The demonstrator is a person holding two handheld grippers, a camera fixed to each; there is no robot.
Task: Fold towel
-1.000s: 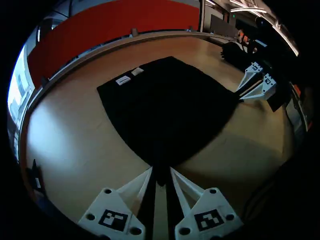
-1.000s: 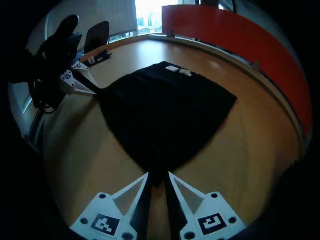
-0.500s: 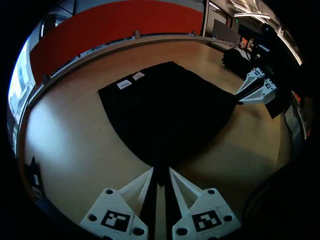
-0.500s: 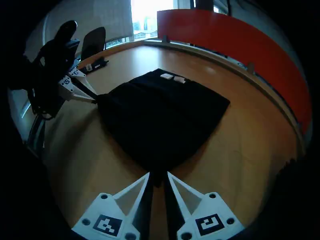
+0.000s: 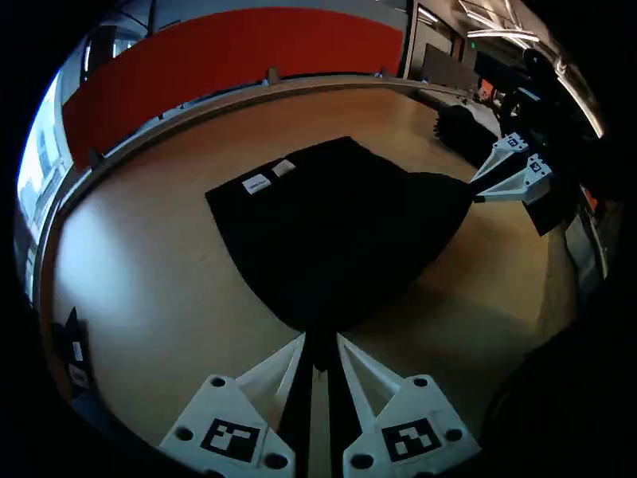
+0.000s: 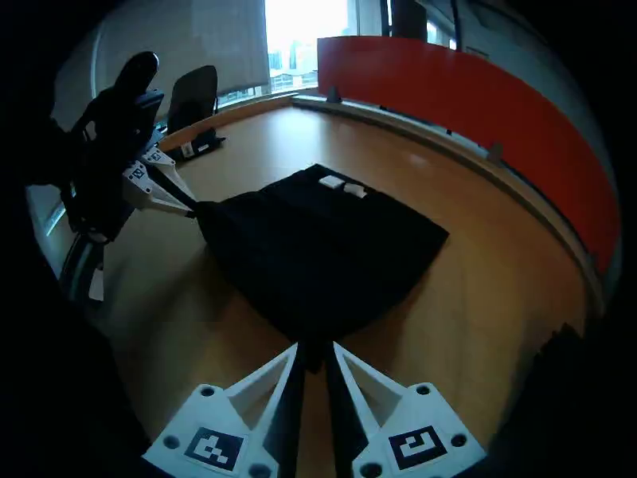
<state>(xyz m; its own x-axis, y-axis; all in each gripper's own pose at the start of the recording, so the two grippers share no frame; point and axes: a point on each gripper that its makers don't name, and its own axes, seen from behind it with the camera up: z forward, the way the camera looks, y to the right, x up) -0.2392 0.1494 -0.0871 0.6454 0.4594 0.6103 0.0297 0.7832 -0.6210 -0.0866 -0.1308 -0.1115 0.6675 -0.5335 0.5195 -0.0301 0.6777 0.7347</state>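
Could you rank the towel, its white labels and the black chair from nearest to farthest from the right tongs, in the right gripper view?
1. Towel: its near corner is pinched in the right tongs.
2. White labels: on the towel's far edge, centre.
3. Black chair: beyond the table, upper left.

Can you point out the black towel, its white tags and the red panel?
black towel (image 5: 342, 223), left gripper view, cloth's middle.
white tags (image 6: 330, 182), right gripper view, left tag.
red panel (image 6: 478, 103), right gripper view, flat face.

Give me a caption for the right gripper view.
Right tongs and left tongs pinch a black towel on a wooden table.
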